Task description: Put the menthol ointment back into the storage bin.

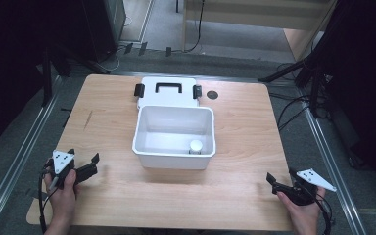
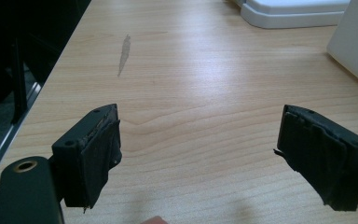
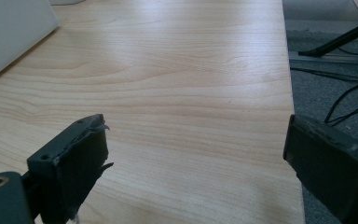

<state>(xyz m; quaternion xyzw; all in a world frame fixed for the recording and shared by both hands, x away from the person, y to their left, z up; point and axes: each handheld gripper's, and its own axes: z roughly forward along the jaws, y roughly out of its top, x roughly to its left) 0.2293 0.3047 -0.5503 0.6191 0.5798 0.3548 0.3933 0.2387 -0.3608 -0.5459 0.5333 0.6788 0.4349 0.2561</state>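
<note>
Left tool (image 1: 84,161) and right tool (image 1: 280,177) rest low at the near desk (image 1: 235,147) corners, jaws wide apart, empty. White box (image 1: 174,147) sits between them, holding a small white cap (image 1: 196,145); its lid (image 1: 167,90) lies behind.

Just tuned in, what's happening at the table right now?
A person holds the left gripper and right gripper low near the table's front corners, both open and empty. The white box stands open mid-table with a small white jar inside, its lid lying behind it. Nothing is being handled.
</note>
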